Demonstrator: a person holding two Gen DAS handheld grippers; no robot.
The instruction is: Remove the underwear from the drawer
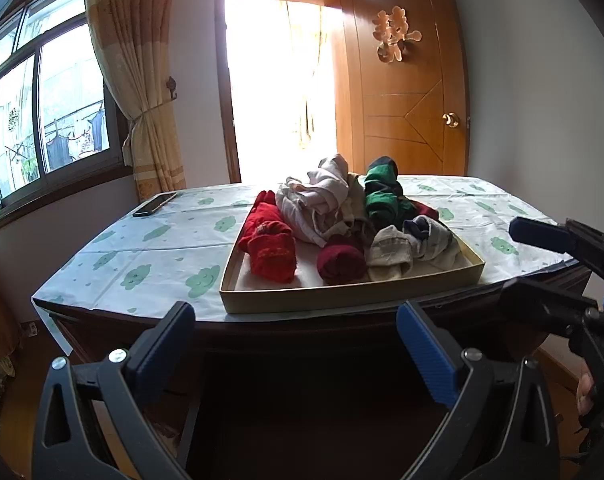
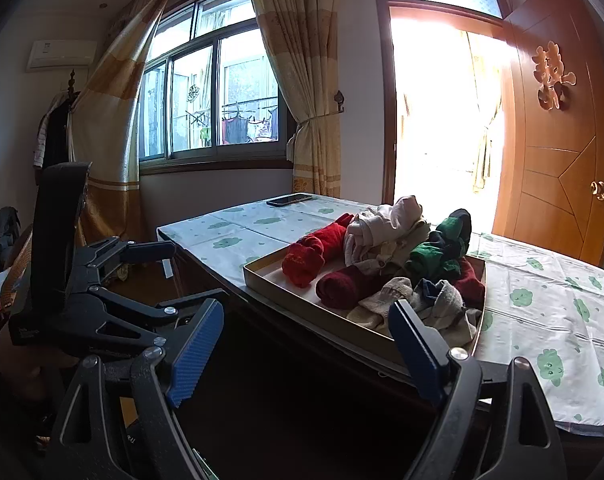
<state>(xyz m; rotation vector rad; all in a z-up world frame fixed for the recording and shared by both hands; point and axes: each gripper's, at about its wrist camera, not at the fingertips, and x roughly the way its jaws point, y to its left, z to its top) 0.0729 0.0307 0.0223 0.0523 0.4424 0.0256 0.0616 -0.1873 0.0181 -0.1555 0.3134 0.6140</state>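
A shallow beige drawer tray (image 1: 341,294) (image 2: 313,312) sits on the table near its front edge, full of rolled garments: a bright red roll (image 1: 268,240) (image 2: 309,254), a dark red roll (image 1: 339,260) (image 2: 341,286), a pale crumpled bundle (image 1: 321,200) (image 2: 381,228), a green-and-black piece (image 1: 383,192) (image 2: 441,248) and grey-white pieces (image 1: 413,246) (image 2: 429,304). My left gripper (image 1: 296,344) (image 2: 150,276) is open and empty, in front of and below the tray. My right gripper (image 2: 305,344) (image 1: 521,268) is open and empty, at the tray's near right corner.
The table (image 1: 142,248) (image 2: 541,320) carries a white cloth with green cloud prints. A black phone (image 1: 154,204) (image 2: 289,199) lies at its far left corner. Behind are a window with curtains (image 1: 134,80), a bright doorway and a wooden door (image 1: 405,92).
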